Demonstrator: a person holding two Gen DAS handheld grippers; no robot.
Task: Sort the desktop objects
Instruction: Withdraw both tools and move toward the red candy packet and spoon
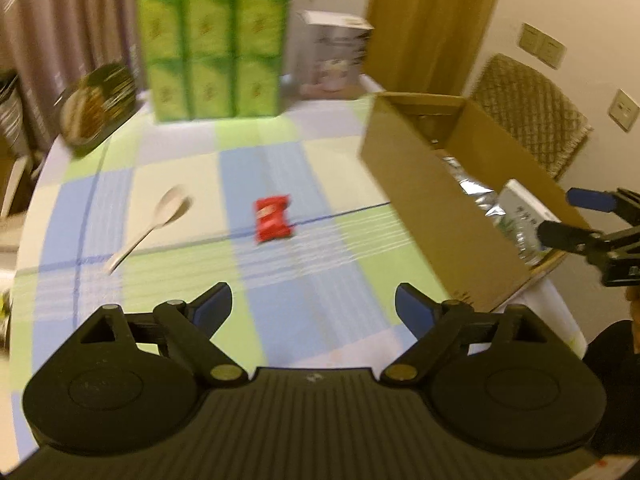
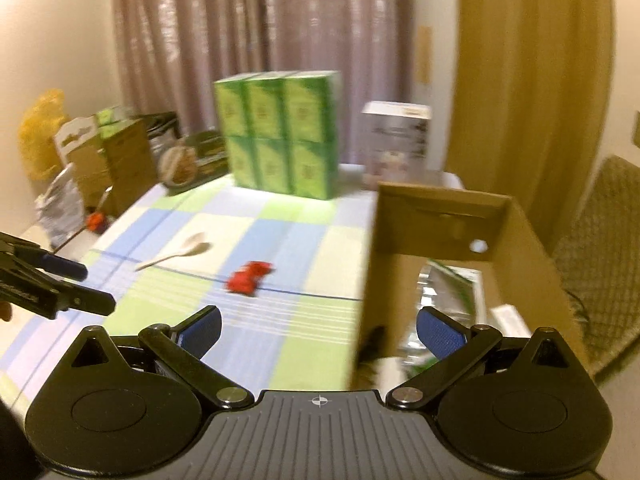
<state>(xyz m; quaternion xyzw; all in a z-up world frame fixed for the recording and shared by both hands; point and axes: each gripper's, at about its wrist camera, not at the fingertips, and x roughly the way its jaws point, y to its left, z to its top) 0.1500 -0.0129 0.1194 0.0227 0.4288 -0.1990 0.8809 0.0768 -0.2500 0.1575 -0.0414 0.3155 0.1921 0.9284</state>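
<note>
Left wrist: green boxes (image 1: 214,50), print unreadable.

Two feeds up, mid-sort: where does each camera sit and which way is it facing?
Left wrist: on the left tool, open, facing across the table at the red packet; right tool at its right edge.
Right wrist: on the right tool, open, straddling the cardboard box wall; left tool at its left edge.
Shared: packet, spoon, green cartons, box.

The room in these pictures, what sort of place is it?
Probably a dining room at home: a table with a checked cloth, long curtains behind it, and a padded chair beside the cardboard box.
</note>
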